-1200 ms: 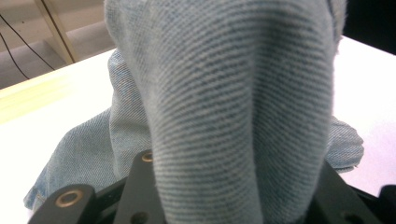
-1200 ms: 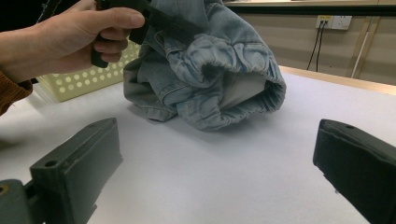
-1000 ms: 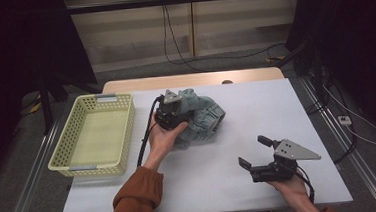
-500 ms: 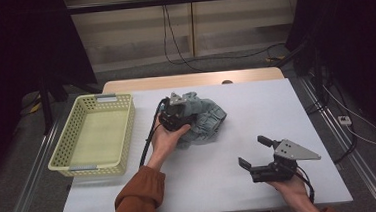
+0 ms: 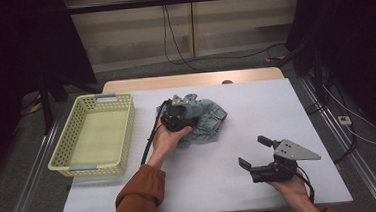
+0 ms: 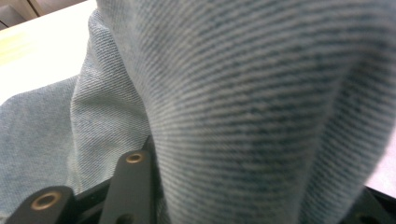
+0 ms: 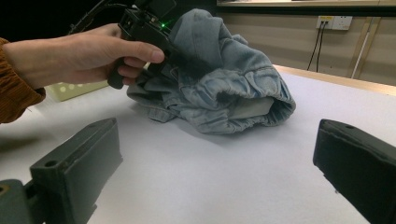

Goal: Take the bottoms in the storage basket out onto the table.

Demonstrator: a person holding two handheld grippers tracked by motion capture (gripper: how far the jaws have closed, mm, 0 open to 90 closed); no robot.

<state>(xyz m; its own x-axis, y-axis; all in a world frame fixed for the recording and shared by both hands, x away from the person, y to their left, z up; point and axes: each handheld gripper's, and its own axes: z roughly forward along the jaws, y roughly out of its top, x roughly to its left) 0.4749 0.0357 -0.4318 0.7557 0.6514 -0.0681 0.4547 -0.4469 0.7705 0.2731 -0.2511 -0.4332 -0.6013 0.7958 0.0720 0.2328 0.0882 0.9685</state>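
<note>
The crumpled pale-blue denim garment (image 5: pixel 199 122) lies mid-surface, right of the yellow plastic basket (image 5: pixel 95 135). The left gripper (image 5: pixel 179 117), jaws just widening, has a fold between them, unclamped; it could slip free. The right gripper (image 5: pixel 260 163) hangs released.

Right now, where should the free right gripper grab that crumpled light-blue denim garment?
Probably the puffy gathered hem of the crumpled light-blue denim garment, coming from its own side: that thick rolled edge bulges toward the open right gripper, away from the left gripper.
</note>
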